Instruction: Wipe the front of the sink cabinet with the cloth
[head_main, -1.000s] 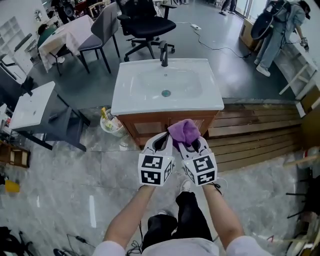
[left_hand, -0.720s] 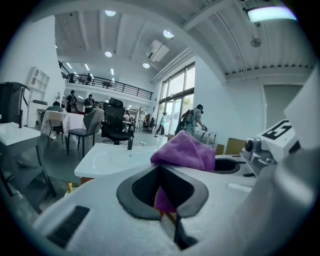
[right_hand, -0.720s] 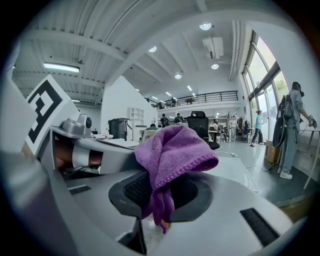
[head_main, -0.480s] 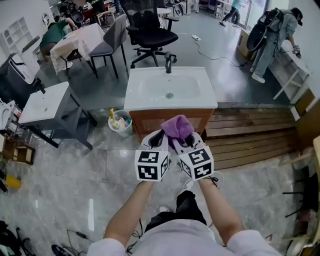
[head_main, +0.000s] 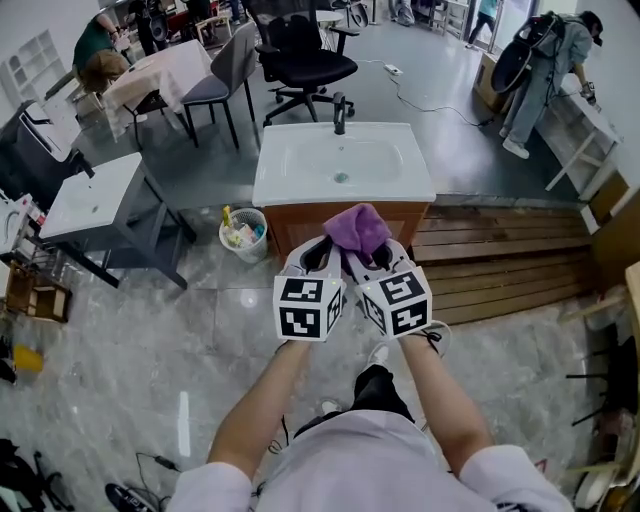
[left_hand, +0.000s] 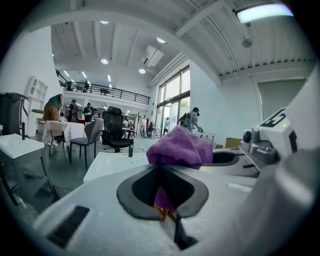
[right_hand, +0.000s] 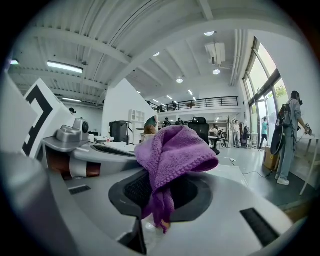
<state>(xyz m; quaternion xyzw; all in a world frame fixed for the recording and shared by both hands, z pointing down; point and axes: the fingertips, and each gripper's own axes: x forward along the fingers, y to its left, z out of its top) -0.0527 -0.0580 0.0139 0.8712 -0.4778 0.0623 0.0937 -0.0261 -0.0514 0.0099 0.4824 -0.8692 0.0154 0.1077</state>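
cloth (head_main: 357, 228) still short of cabinet (head_main: 294, 224)

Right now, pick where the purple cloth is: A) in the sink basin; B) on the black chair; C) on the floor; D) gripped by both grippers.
D: the cloth is bunched above the tips of the left gripper and right gripper, and each gripper view shows its jaws shut on it.

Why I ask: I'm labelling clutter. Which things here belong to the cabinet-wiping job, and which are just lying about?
For the job: cloth, cabinet, sink, left gripper and right gripper, both shut on the cloth.

Lying about: bin, office chair, wooden boards.
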